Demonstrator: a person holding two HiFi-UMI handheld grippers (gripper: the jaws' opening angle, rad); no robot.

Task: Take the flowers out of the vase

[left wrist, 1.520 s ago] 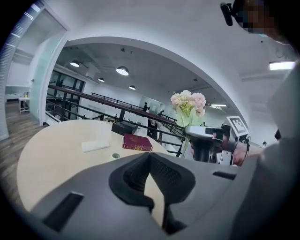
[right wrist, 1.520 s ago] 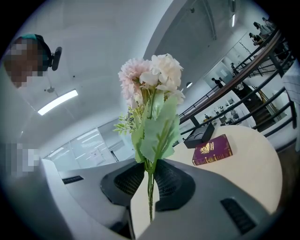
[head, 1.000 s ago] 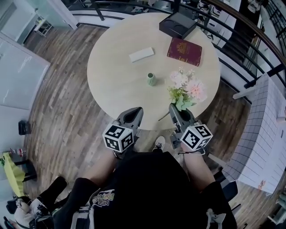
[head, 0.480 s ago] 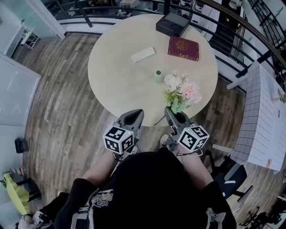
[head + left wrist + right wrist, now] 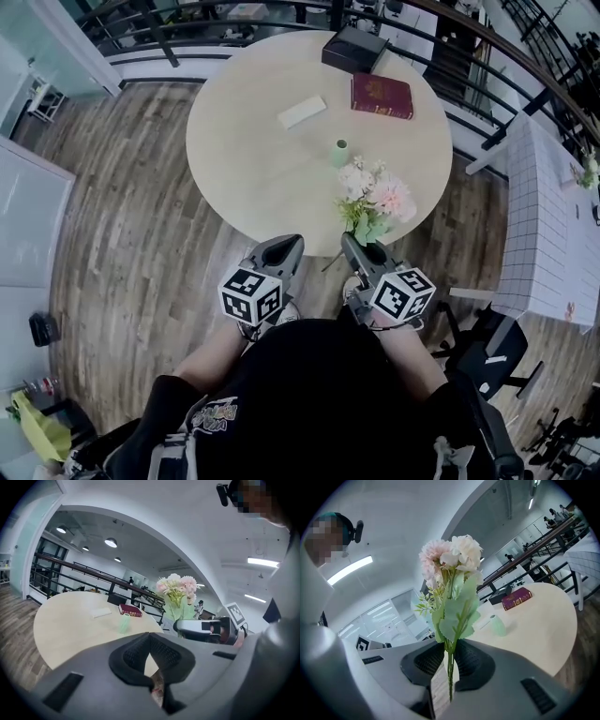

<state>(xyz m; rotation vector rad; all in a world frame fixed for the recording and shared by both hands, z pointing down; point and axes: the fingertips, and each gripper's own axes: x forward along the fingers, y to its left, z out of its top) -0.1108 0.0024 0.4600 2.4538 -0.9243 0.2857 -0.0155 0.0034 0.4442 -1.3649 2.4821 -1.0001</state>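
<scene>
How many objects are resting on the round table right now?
4: a black box at the far edge, a red book beside it, a white block further left, a green vase near the middle. The flowers may hide something.

The round table (image 5: 244,159) carries a black box (image 5: 353,49) at the far edge, a red book (image 5: 381,96) just nearer, a white block (image 5: 302,112) to its left, and a green vase (image 5: 341,152) nearest.

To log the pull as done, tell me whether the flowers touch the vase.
Apart. The head view shows bare table between the vase and the flowers, whose stems the right gripper clamps near the table's edge.
</scene>
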